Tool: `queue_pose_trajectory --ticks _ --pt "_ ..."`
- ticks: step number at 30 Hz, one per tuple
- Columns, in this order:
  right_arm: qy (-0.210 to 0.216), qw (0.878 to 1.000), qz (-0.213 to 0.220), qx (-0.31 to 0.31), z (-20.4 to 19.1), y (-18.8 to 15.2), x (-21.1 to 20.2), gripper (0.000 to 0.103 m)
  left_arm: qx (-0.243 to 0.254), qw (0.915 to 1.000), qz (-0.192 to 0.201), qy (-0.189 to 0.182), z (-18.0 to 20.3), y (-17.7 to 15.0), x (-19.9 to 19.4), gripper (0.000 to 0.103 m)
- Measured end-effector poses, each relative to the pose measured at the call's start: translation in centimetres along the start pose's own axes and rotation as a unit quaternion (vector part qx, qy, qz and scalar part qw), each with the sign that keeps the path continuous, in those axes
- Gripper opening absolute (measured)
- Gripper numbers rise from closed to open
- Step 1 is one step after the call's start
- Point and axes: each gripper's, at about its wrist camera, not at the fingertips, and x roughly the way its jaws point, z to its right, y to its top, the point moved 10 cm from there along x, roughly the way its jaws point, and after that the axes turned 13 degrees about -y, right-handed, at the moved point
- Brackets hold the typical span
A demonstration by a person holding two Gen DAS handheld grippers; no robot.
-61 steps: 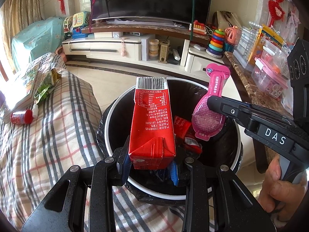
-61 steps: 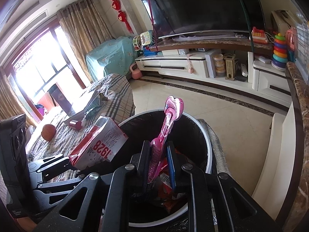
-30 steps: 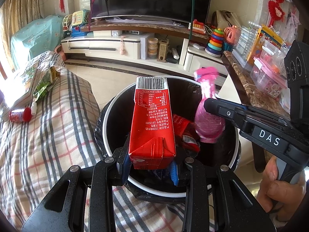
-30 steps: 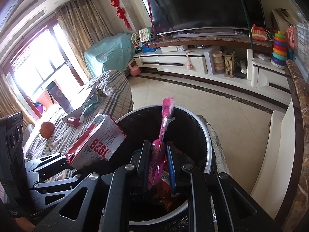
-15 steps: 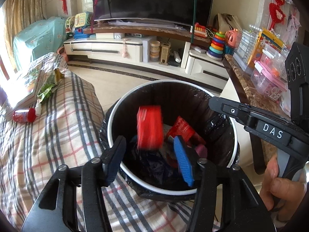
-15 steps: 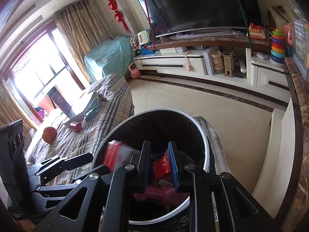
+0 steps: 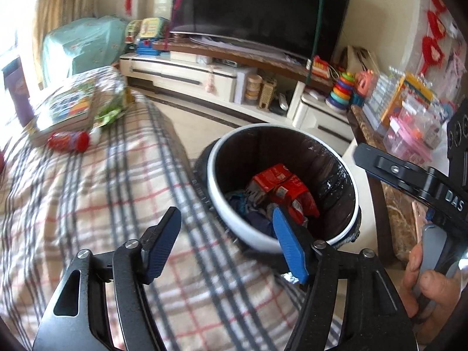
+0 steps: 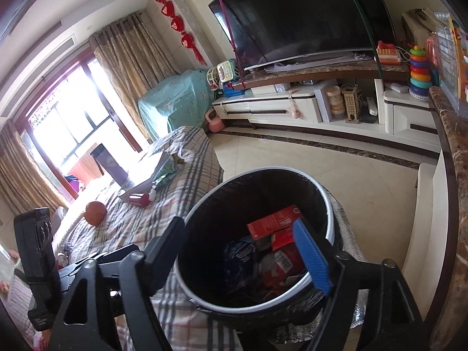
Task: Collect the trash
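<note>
left gripper (image 7: pixel 226 241): you are spreading its jaws, nothing is sitting between the blue pads, and it is hovering over the plaid cover (image 7: pixel 87 193) beside the bin
right gripper (image 8: pixel 248 251): you are opening this one wide too, holding nothing, its pads straddling the bin's mouth from above
trash bin (image 7: pixel 218 204): it is standing just beside the plaid cover, black liner inside, white rim; it is taking what is already collected
red carton (image 8: pixel 273 222): it is lying flat on the heap inside the bin, with a red wrapper (image 8: pixel 282 259) and a dark blue packet (image 8: pixel 241 256) beside it
red bottle (image 7: pixel 68 142): probably the next trash; it is lying on its side on the cover, touching the book stack (image 7: pixel 65 108). You are likely dealing with something light, stiff and round, so it may roll or slip; pinch across the body's middle, not the white cap
green wrapper (image 7: pixel 111 111): it is resting crumpled by the books, farther back. Judge it thin, soft and featherlight; grab a bunched fold, since a flat edge may slide out
orange ball (image 8: pixel 95 212): it is sitting well apart on the cover; you cannot tell whether it is trash
</note>
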Motion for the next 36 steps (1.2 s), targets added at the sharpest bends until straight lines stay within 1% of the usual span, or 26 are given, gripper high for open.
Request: queue_pose_trajectory --ticks 1,3,7,10,14,19,22,25,26,27,28,29,30,32,35,36 --pt "0.003 1.0 0.003 0.002 -0.2 -0.2 -0.4 0.091 -0.005 1.0 0.007 0.002 -0.3 -0.2 -0.6 0.068" --pt "0.008 1.0 0.008 0.006 -0.7 -0.8 -1.1 0.095 -0.018 0.9996 0.019 0.005 -0.9 -0.9 -1.9 0.07" --pt "0.008 1.0 0.016 0.008 -1.7 -2.2 -2.1 0.1 -0.033 0.9986 0.038 0.015 -2.2 -2.6 -4.1 0.076" --pt "0.005 1.0 0.026 0.005 -2.3 -3.2 -2.7 0.101 -0.039 0.9978 0.049 0.024 -3.2 -3.8 -5.5 0.079" --pt "-0.007 0.999 0.039 -0.001 -2.8 -4.6 -3.5 0.102 -0.04 0.9953 0.076 0.044 -4.2 -5.4 -7.7 0.082" --pt "-0.03 0.997 0.065 -0.023 -3.5 -5.3 -5.1 0.102 -0.043 0.9929 0.099 0.051 -4.6 -6.4 -9.8 0.084" --pt "-0.041 0.995 0.086 -0.042 -4.2 -5.3 -6.4 0.102 -0.039 0.991 0.116 0.055 -4.4 -6.6 -11.2 0.085" --pt "-0.056 0.988 0.125 -0.067 -5.2 -4.6 -8.6 0.102 -0.027 0.9882 0.136 0.065 -3.6 -6.5 -12.6 0.088" --pt "-0.063 0.985 0.142 -0.073 -5.4 -4.3 -9.5 0.103 -0.02 0.9859 0.15 0.071 -3.3 -6.4 -13.4 0.089" --pt "-0.07 0.982 0.159 -0.078 -5.6 -4.1 -10.2 0.103 -0.014 0.9832 0.163 0.08 -3.2 -6.3 -14.1 0.094" --pt "-0.079 0.977 0.179 -0.084 -5.8 -3.8 -10.9 0.103 -0.009 0.9794 0.179 0.094 -3.2 -6.2 -14.9 0.101" --pt "-0.09 0.972 0.197 -0.091 -6.0 -3.7 -11.6 0.103 -0.006 0.9761 0.189 0.106 -3.2 -6.2 -15.3 0.103" --pt "-0.099 0.969 0.204 -0.097 -5.9 -3.8 -11.8 0.103 0.002 0.97 0.207 0.127 -3.1 -6.3 -16.1 0.103" --pt "-0.113 0.967 0.205 -0.103 -5.8 -4.2 -11.4 0.103 0.013 0.9645 0.218 0.149 -3.2 -6.7 -16.6 0.103" --pt "-0.109 0.969 0.203 -0.093 -5.5 -5.0 -10.4 0.103 0.023 0.9607 0.222 0.165 -3.5 -7.3 -16.6 0.103" --pt "-0.108 0.969 0.205 -0.089 -5.3 -5.3 -10.1 0.103 0.023 0.9607 0.221 0.166 -3.7 -7.5 -16.4 0.103"
